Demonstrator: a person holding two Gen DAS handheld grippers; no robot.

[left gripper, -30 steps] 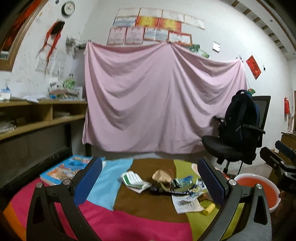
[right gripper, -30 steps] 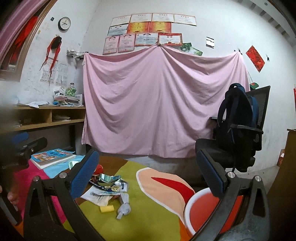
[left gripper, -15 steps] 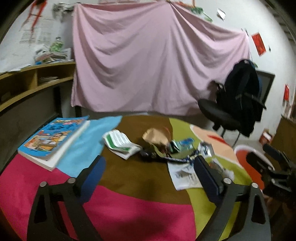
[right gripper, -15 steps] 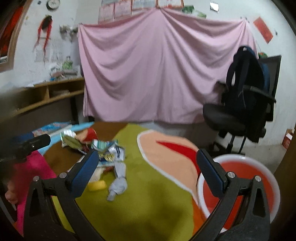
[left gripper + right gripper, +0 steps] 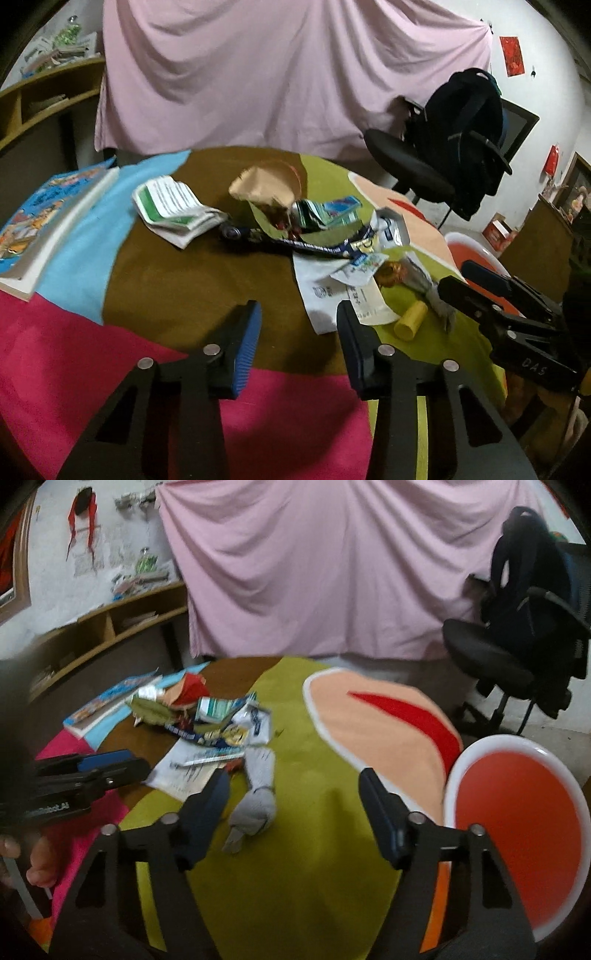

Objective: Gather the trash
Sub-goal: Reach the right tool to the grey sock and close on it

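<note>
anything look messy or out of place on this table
Yes: a heap of trash lies strewn mid-table: crumpled wrappers, a creased paper sheet, a yellow cap and a twisted grey wrapper. The book beside it lies flat and looks tidy.

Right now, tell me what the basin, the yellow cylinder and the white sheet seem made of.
Basin: probably plastic; smooth, glossy white rim, red inside.
Yellow cylinder: looks like matte plastic or wax; too small to tell which.
White sheet: thin printed paper, flat with a curled edge.
</note>
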